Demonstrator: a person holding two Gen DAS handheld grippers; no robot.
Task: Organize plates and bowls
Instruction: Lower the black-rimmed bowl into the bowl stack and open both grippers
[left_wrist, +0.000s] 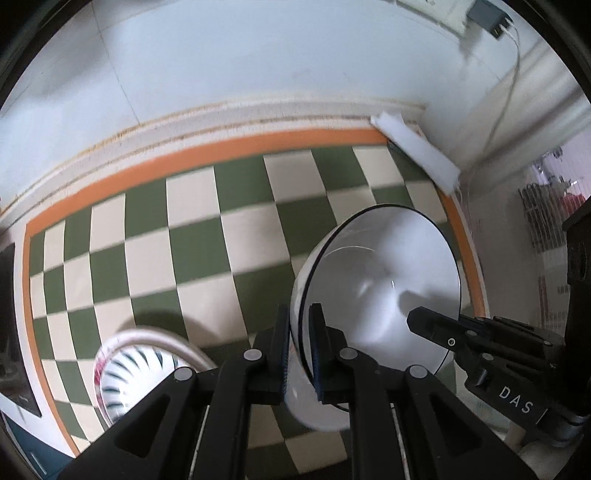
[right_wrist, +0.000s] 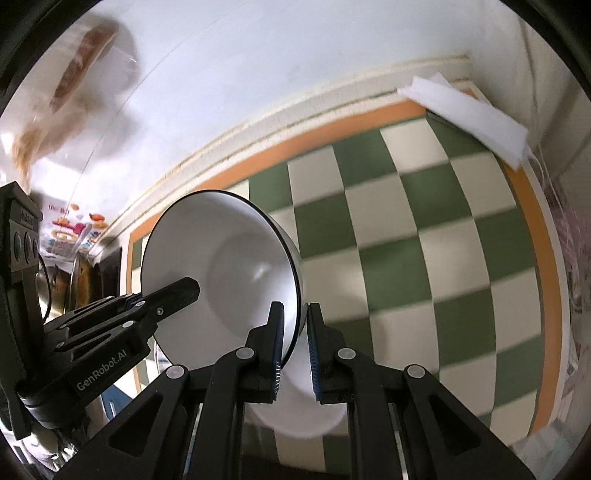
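both my left gripper (left_wrist: 299, 350) and right gripper (right_wrist: 295, 350) are clamped on opposite rims of the white bowl (left_wrist: 380, 280), held tilted above the checkered cloth (left_wrist: 199, 251); next i judge: nest it into the striped bowl (left_wrist: 144, 373)

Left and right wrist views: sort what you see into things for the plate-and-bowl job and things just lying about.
For the job:
- white bowl, its rim clamped by both tools
- striped bowl on the checkered cloth
- left tool
- right tool

Lying about:
- checkered cloth
- white foam strip
- wall charger
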